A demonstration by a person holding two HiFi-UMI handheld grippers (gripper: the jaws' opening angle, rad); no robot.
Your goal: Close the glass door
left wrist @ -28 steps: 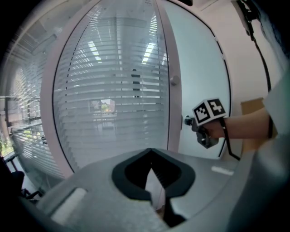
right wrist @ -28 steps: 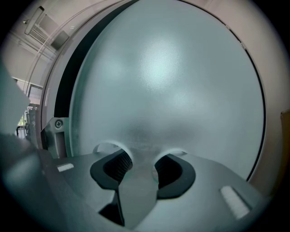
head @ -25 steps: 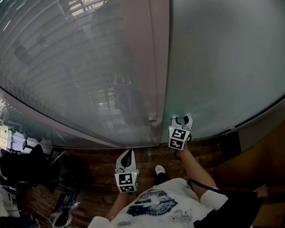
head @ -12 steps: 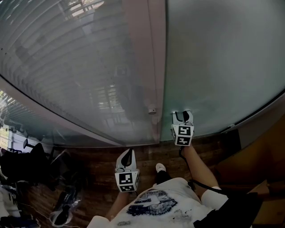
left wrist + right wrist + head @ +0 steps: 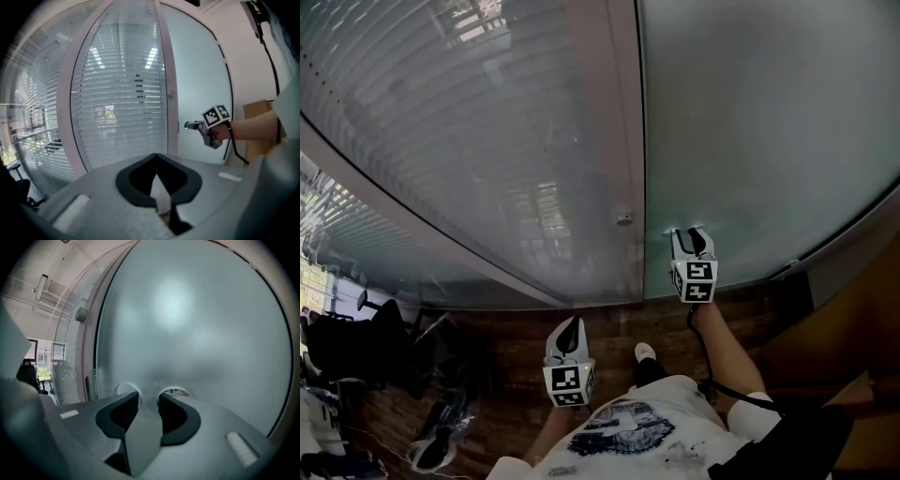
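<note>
The frosted glass door fills the right half of the head view, beside a pale frame post with a small round knob. My right gripper points at the door's lower part, close to the edge near the post, with its tips at the glass. In the right gripper view its jaws stand apart with nothing between them; they have just been closing. The left gripper view shows it reaching at the door. My left gripper hangs lower, away from the glass, tips together and empty.
A glass wall with horizontal blinds runs left of the post. Dark wooden floor lies below. An office chair and clutter sit at the lower left. A brown cardboard box stands right of the door. The person's shoe shows.
My right gripper has shifted a little to the right and higher in the head view, staying at the glass. The post has slid slightly left in the picture. The left gripper stays about where it was.
</note>
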